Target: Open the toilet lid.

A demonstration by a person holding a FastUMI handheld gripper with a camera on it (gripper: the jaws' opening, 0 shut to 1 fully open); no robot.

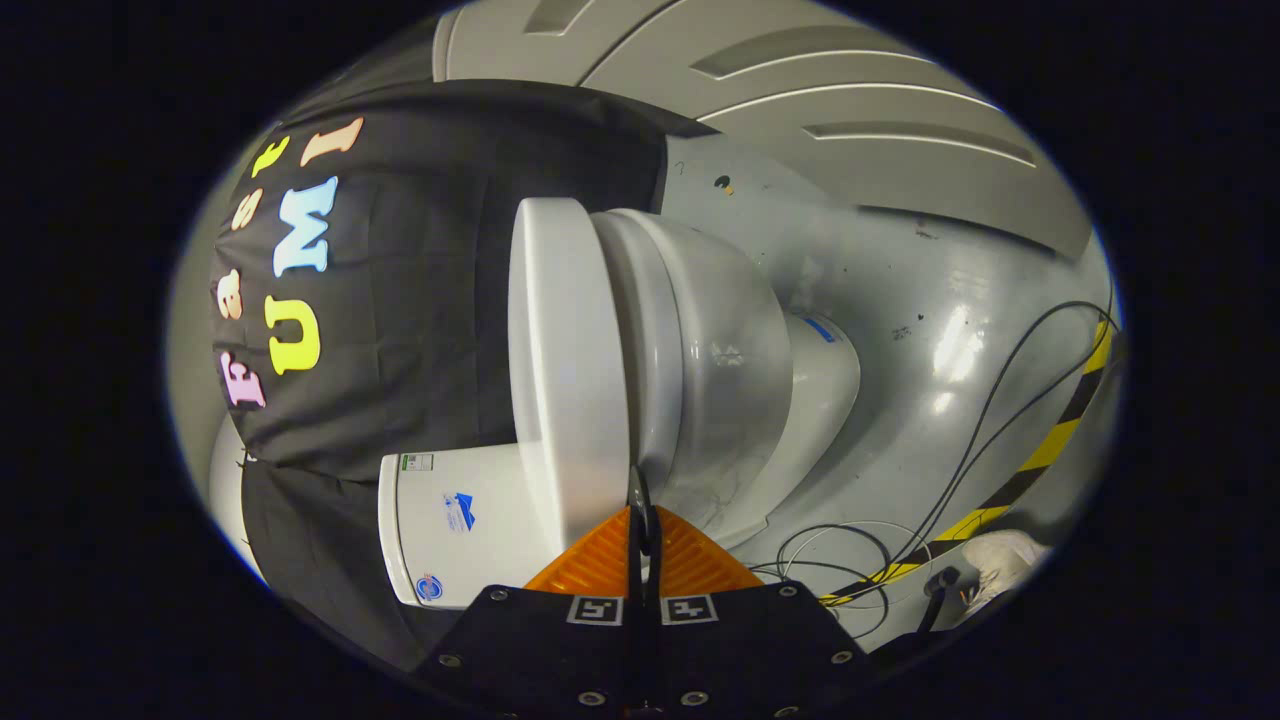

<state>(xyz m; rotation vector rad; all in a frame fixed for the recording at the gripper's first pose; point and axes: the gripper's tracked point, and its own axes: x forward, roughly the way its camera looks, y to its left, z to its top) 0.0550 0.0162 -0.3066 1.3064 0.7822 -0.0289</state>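
Just ahead of my fingertips: toilet lid (565,370), down flat on the toilet bowl (720,370), inside hidden. My gripper (643,525) fingers are pressed together, tips at the lid's edge, pinching nothing.

Looks like a test booth in a lab or workshop, not a real bathroom: toilet (640,370) on painted grey floor (930,290), hazard tape (1050,450), loose cables (990,410), black cloth wall (430,330).
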